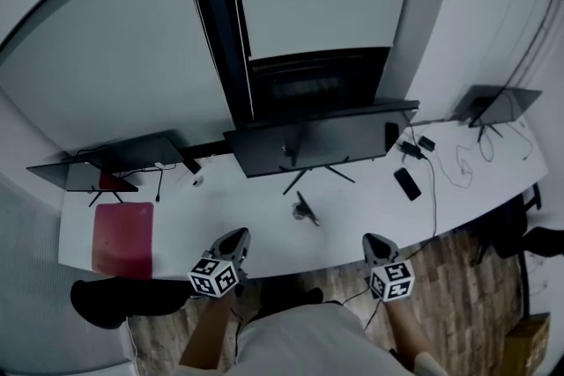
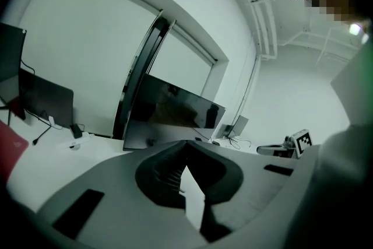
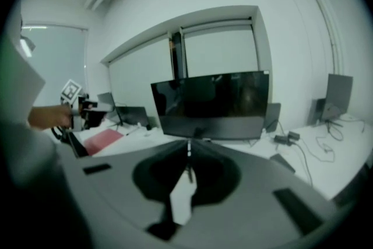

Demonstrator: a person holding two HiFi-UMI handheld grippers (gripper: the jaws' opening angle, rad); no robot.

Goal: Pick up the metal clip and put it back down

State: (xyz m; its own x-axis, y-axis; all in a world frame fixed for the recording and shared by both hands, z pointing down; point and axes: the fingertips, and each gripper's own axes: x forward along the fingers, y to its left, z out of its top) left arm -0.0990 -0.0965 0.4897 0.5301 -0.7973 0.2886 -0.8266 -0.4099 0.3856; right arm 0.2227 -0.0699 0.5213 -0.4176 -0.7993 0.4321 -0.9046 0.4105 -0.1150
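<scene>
The metal clip (image 1: 306, 211) is a small dark object lying on the white desk (image 1: 220, 198), in front of the monitor's stand. Both grippers hover over the desk's near edge, short of the clip and apart from it. My left gripper (image 1: 236, 238) is to the clip's lower left, my right gripper (image 1: 374, 240) to its lower right. In the left gripper view the jaws (image 2: 186, 146) meet at the tip with nothing between them. The right gripper's jaws (image 3: 188, 147) are also closed and empty. Neither gripper view shows the clip.
A wide dark monitor (image 1: 317, 141) stands mid-desk. There is a laptop (image 1: 115, 158) with a red mat (image 1: 123, 238) at the left. A phone (image 1: 407, 183), cables and a second laptop (image 1: 498, 106) are at the right. A dark chair (image 1: 123, 299) stands at the lower left.
</scene>
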